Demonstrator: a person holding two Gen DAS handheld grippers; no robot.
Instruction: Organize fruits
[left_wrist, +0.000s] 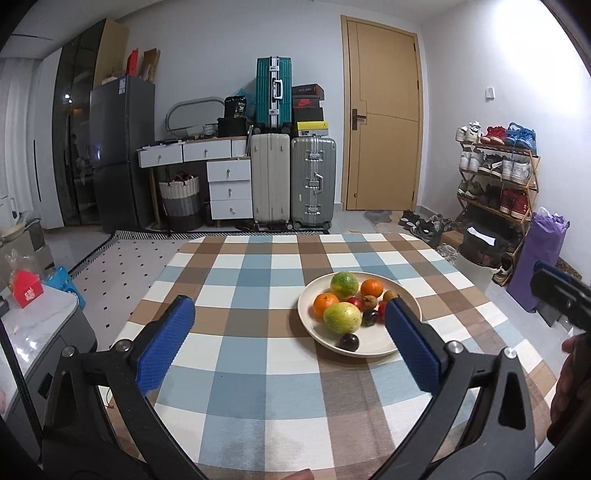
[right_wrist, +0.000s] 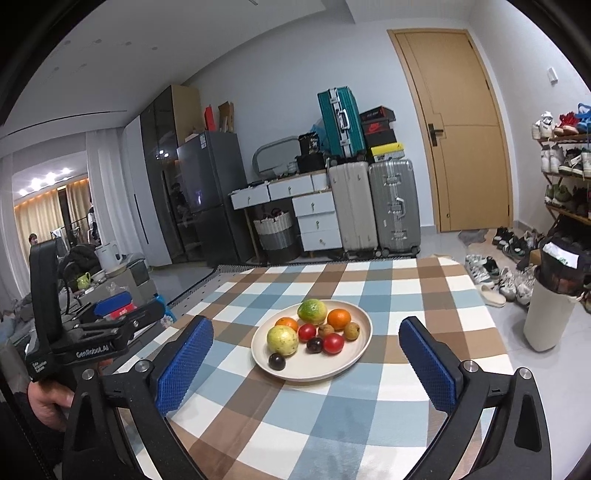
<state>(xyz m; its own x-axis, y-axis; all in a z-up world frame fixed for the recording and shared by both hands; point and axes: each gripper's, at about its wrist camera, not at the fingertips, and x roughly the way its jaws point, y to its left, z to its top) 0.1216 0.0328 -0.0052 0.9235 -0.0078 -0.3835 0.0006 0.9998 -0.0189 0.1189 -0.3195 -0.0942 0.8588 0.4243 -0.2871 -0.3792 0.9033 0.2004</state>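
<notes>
The plate (right_wrist: 360, 354) rests on the checkered surface (right_wrist: 388, 406), toward its far half. All fruit lies on the plate: two green-yellow fruits (right_wrist: 312, 311), two oranges (right_wrist: 338, 319), two red fruits (right_wrist: 333, 343), two dark plums (right_wrist: 276, 361) and small brown fruits (right_wrist: 351, 331). The fruits sit close together, several touching.

The left gripper (left_wrist: 290, 341) is released, jaws spread wide, nothing between the pads; it hovers above the surface, left of the plate. The right gripper (right_wrist: 306, 363) is likewise released and empty, its jaws framing the plate from the near side without contact.
</notes>
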